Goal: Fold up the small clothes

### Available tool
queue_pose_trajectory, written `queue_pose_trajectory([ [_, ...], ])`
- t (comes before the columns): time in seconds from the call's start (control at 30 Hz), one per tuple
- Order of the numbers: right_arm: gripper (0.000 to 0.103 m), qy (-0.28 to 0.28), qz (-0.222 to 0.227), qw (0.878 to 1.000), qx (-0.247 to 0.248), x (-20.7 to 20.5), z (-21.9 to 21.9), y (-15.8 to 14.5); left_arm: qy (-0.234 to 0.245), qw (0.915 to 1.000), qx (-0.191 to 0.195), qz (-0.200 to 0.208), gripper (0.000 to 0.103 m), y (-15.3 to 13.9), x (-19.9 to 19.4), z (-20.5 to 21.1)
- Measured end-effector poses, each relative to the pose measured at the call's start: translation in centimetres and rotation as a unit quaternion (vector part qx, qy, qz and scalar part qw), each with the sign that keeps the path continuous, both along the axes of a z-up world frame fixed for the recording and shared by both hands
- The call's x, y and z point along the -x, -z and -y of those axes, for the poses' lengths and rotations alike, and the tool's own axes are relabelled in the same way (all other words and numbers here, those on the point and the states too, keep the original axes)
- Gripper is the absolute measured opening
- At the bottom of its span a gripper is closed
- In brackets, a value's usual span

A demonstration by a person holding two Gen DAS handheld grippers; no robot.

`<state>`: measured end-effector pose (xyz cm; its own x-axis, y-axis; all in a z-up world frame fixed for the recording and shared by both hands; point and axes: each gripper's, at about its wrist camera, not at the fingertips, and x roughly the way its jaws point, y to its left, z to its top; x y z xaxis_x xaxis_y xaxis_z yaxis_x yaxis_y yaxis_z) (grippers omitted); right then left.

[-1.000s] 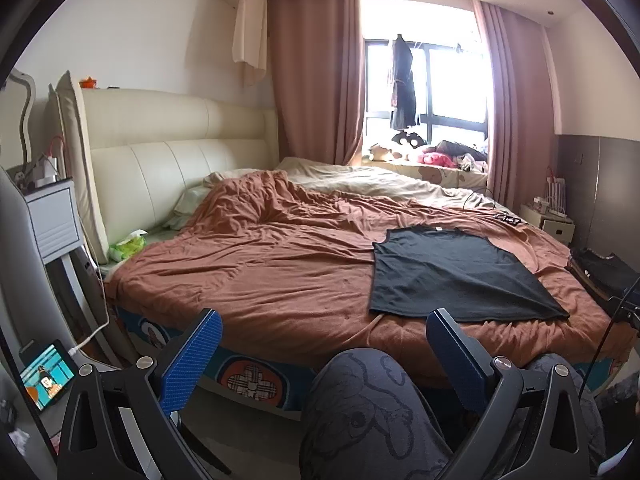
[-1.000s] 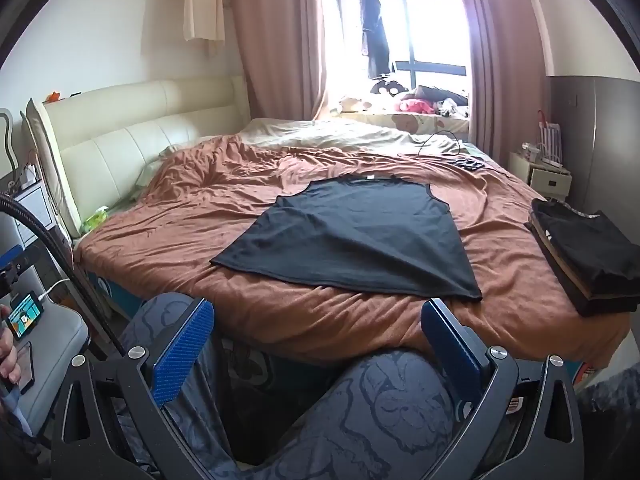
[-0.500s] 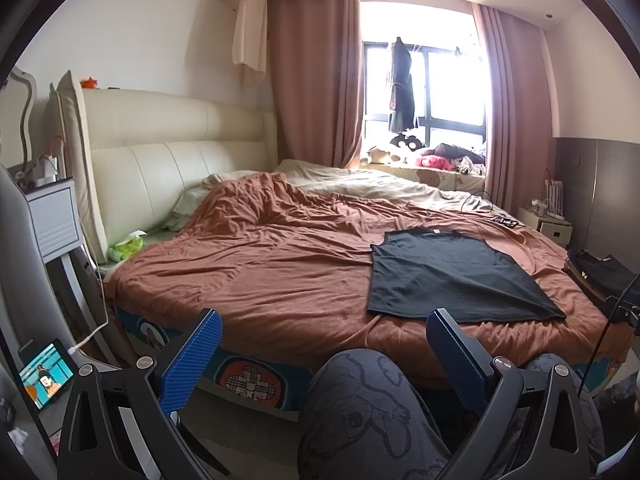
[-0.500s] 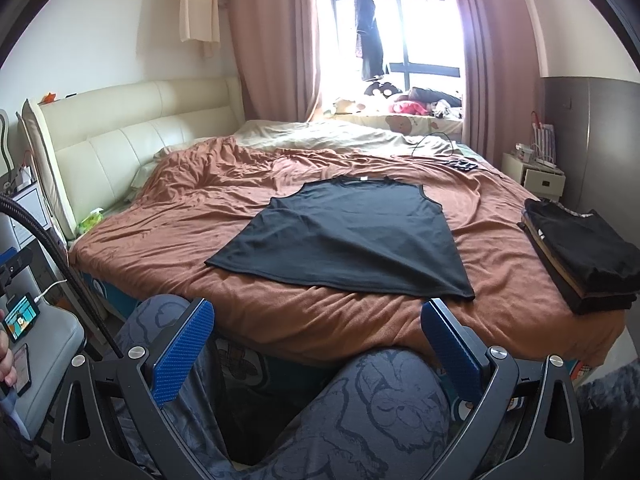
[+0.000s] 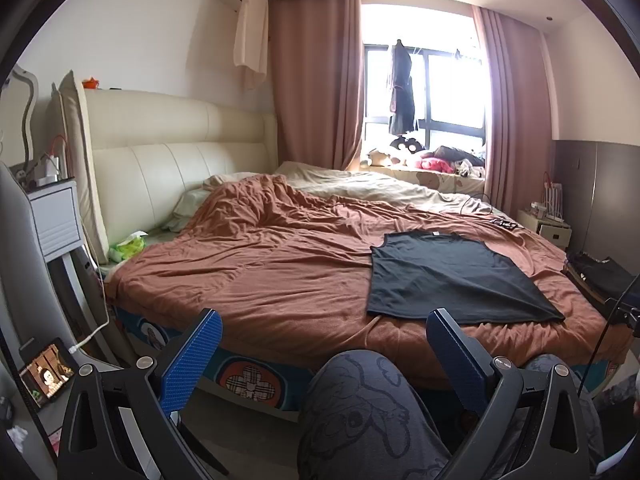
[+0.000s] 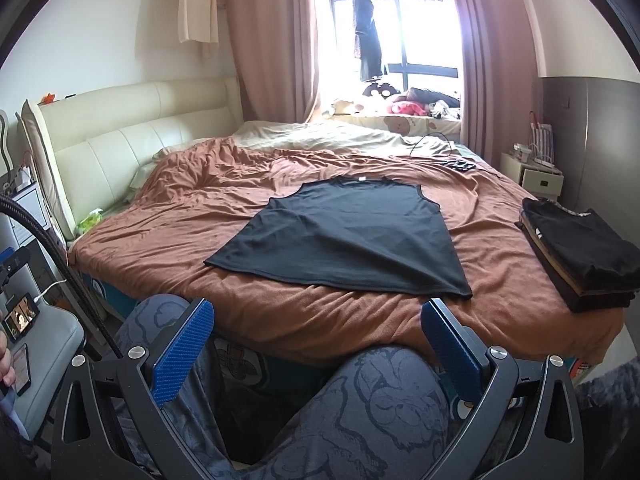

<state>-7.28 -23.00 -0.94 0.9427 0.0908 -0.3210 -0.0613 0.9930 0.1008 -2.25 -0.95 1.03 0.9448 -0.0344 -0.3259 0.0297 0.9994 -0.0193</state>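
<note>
A black sleeveless top (image 6: 352, 236) lies spread flat on the brown bedspread (image 6: 192, 216), hem toward me, neckline toward the window. In the left wrist view the same top (image 5: 448, 280) lies right of centre. A stack of folded dark clothes (image 6: 580, 248) sits at the bed's right edge, also glimpsed as a folded pile (image 5: 600, 276) at the far right. My left gripper (image 5: 324, 356) is open and empty, held over the person's patterned trouser knee (image 5: 360, 408), short of the bed. My right gripper (image 6: 318, 344) is likewise open and empty above the knees (image 6: 384, 408), just before the bed's near edge.
A cream padded headboard (image 5: 168, 160) stands at the left, with a grey bedside unit (image 5: 52, 216) and a lit phone (image 5: 48, 372) on a cable. A green packet (image 5: 128, 246) lies by the pillow. A small cabinet (image 6: 536, 176) stands right of the bed.
Both views have shifted only slightly; the grippers stay open over the knees and the black top has not moved.
</note>
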Motion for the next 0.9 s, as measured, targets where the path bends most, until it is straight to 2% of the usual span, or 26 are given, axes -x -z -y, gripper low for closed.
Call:
queue_pose_trajectory([
  [0.9, 0.103, 0.007, 0.004, 1.0, 0.002, 0.5, 0.01, 0.32, 0.001, 1.0, 0.002, 0.003, 0.103, -0.04, 0.37, -0.05],
])
